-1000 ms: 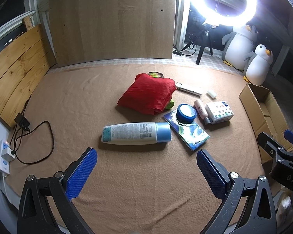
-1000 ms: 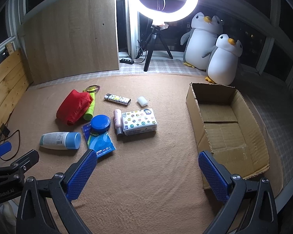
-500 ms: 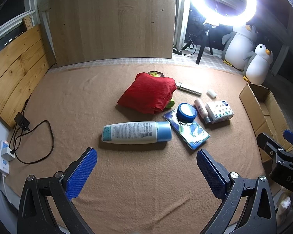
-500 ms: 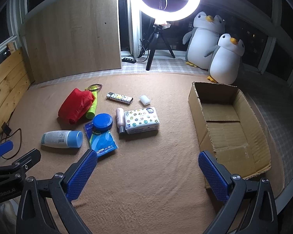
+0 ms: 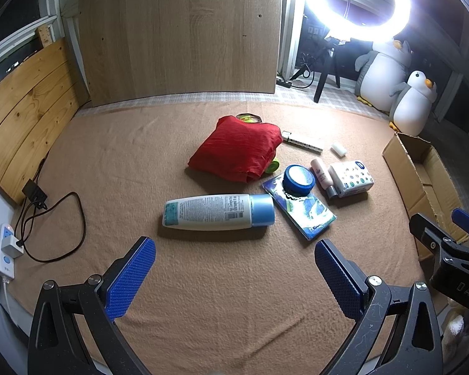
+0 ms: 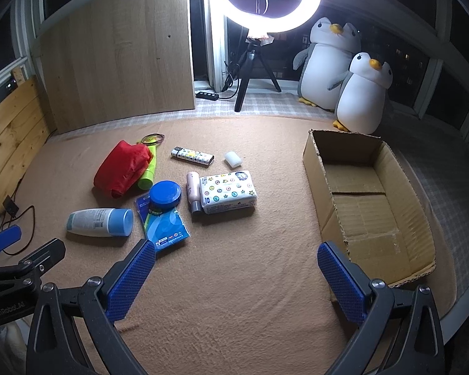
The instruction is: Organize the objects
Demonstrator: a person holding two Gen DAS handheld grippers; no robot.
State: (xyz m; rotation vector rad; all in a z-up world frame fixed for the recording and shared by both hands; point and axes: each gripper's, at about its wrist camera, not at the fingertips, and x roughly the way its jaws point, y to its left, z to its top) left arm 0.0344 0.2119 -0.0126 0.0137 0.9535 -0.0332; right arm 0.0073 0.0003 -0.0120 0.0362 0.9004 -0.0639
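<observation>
Left tool [image 5: 234, 268]: wide, empty, above blanket [image 5: 203, 297].
Right tool [image 6: 236, 267]: wide, empty.
Bottle [image 5: 217, 212]: lying flat, w/ other items mid-blanket.
Box [image 6: 369, 197]: right of pile, apart.

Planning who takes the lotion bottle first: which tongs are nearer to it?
Left. The left tongs hover open right before the bottle; the right tongs sit off to its right, nearer the box.

The scene is lit almost entirely by the ring light [image 6: 270, 0], which is blown out to pure white in both views. Short shadows are thrown toward the cameras. Corners are vignetted black, edges heavily bent by the fisheye. Everything's fairly sharp, though the dark windows are probably underexposed.
</observation>
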